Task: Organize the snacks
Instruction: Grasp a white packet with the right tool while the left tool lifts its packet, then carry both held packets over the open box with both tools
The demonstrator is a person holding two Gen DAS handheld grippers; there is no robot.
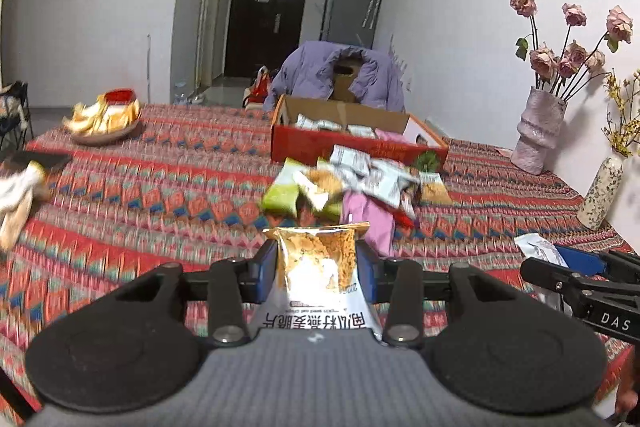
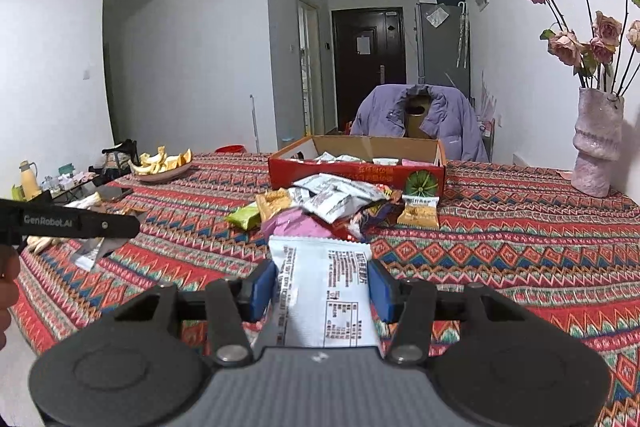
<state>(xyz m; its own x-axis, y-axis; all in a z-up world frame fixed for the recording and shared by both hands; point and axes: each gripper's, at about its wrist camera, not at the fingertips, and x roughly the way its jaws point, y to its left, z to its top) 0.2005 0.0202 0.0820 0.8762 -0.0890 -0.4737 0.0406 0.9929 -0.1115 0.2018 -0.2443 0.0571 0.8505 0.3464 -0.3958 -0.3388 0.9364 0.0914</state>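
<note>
The left gripper (image 1: 316, 263) is pinching a tan packet (image 1: 320, 263), the right gripper (image 2: 322, 291) a white packet (image 2: 320, 291), short of the box (image 2: 356, 173): light, crinkly, slippery; sealed edges are probably gripping best.

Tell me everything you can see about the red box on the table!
The red cardboard box is low and wide, plain brown inside, with its top open and a flap standing up at the back. A green-and-white round picture marks its front right corner. It sits flat on the patterned tablecloth, holding several snack packets. A pile of loose snack packets lies against its front. No gripper touches it.
</note>
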